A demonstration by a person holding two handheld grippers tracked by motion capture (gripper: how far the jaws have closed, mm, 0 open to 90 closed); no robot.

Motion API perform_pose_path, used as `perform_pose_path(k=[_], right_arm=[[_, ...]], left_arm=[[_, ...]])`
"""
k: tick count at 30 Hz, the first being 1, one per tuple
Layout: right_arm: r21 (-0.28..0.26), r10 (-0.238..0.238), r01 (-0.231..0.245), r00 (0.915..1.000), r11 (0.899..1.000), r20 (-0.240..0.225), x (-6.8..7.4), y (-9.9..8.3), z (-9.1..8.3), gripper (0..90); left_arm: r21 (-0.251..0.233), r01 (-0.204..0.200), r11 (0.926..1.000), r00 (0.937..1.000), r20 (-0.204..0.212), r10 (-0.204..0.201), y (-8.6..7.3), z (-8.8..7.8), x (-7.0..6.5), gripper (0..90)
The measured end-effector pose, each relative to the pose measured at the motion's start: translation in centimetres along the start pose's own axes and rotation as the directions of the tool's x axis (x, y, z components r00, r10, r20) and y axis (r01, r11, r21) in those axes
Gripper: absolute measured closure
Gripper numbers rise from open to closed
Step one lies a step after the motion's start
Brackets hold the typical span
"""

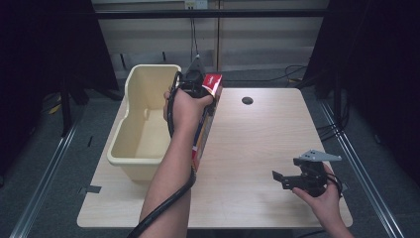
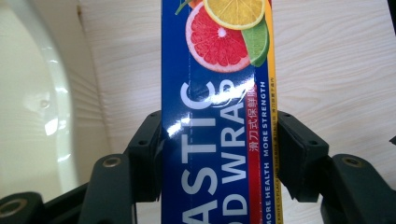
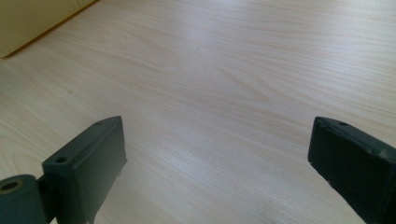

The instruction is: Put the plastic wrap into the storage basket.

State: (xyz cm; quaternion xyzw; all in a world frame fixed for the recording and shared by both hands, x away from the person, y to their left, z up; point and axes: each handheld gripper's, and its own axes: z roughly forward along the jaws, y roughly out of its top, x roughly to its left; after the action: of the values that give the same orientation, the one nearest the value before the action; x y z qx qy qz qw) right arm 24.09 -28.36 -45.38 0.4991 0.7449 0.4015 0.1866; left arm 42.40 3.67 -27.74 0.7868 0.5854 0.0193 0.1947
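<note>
A long blue plastic wrap box (image 1: 205,124) with a red end hangs tilted above the table's left half, beside the tub. My left gripper (image 1: 195,82) is shut on its upper end. In the left gripper view both jaws press the sides of the plastic wrap box (image 2: 215,140), whose face shows citrus slices. My right gripper (image 1: 279,178) is held low near the table's front right, jaws open, pointing left. In the right gripper view, my right gripper (image 3: 217,158) has nothing but bare wood between its jaws.
A cream plastic tub (image 1: 143,124) stands on the left part of the wooden table (image 1: 262,139), its inside bare. A dark round hole (image 1: 247,100) marks the tabletop at the back. The tub's rim (image 2: 51,107) lies just left of the box.
</note>
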Motion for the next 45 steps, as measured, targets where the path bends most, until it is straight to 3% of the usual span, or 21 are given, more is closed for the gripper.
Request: perform_pose_path(k=[22, 45], right_arm=[[0.002, -0.001, 0.001, 0.9998, 1.000, -0.022, 0.1, 0.1, 0.1, 2.8], [0.013, -0.011, 0.012, 0.9994, 1.000, -0.031, 0.2, 0.0, 0.4, 0.0]], left_arm=[[-0.043, 0.027, 0.9987, 0.9989, -0.038, -0.029, 0.9, -4.1, 1.6, 41.8], [-0.071, 0.097, 0.9927, 0.9935, -0.051, -0.101, 0.6, -7.2, 5.3, 41.7]])
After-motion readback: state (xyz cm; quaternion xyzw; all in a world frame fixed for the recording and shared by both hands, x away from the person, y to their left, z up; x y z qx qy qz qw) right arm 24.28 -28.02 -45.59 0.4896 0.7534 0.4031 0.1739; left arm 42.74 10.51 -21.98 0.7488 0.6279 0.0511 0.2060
